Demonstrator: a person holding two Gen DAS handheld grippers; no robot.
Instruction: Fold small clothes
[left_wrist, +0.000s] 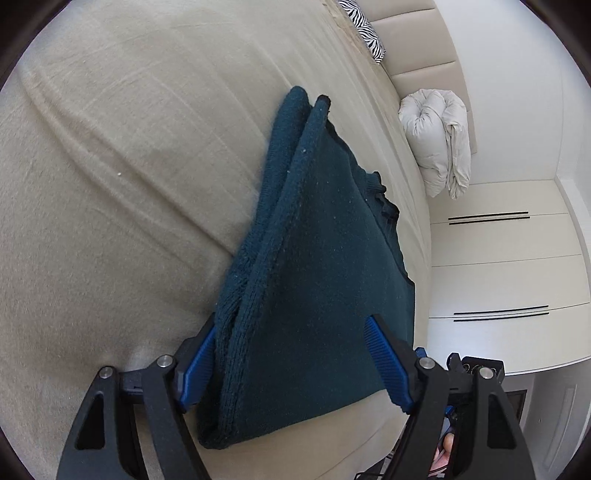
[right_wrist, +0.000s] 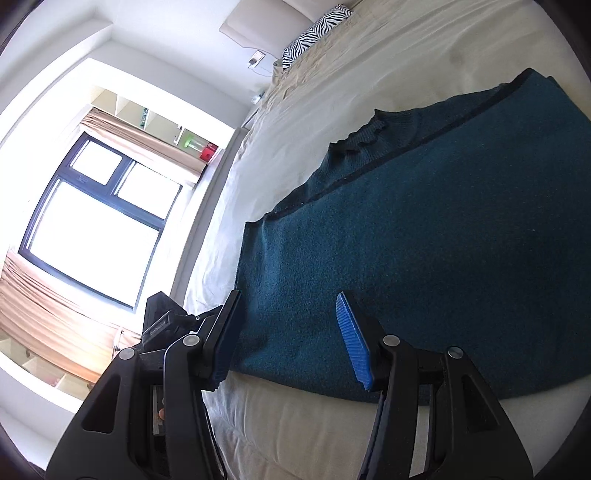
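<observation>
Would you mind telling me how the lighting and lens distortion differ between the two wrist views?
Right wrist view: the window is blown out to white and the sweater lies darker beside it. Left wrist view: light is even and soft, the sweater shows its knit sharply. Both views: fisheye bending curves the bed and the cupboard, with dark corners around the circle.

No legible text or labels anywhere.

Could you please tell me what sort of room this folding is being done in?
Most likely a bedroom. A teal sweater lies on a wide bed with a beige cover, a zebra-print pillow sits by the padded headboard, and a rolled duvet rests near it.
</observation>
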